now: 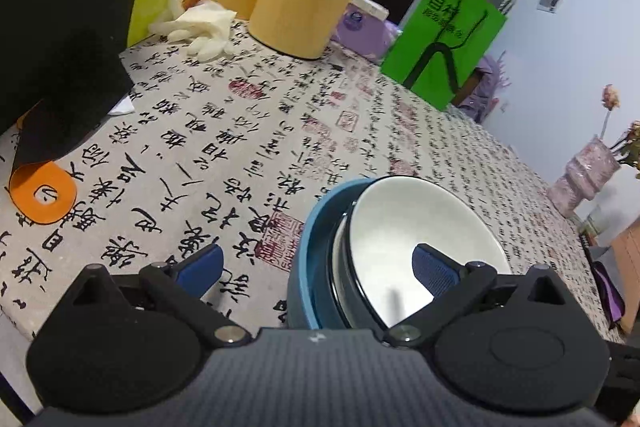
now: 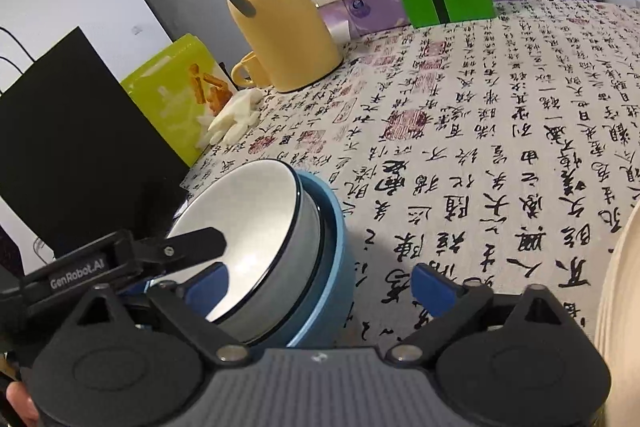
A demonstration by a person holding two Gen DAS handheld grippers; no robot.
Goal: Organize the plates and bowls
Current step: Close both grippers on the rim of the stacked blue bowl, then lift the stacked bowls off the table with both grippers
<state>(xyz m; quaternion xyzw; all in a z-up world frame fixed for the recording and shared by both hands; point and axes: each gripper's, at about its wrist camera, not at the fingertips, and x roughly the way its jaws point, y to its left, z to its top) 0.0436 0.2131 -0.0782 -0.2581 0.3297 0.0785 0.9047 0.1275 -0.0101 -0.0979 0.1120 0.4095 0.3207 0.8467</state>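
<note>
Both grippers, left (image 1: 316, 267) and right (image 2: 320, 283), stand wide open, gripping nothing, straddling opposite rims of the white ceramic bowl (image 1: 416, 227) nested in the blue bowl (image 1: 316, 239).

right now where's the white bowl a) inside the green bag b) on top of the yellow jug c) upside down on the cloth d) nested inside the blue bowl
d: the white bowl sits nested inside the blue bowl, whose rim shows around it in both wrist views.
</note>
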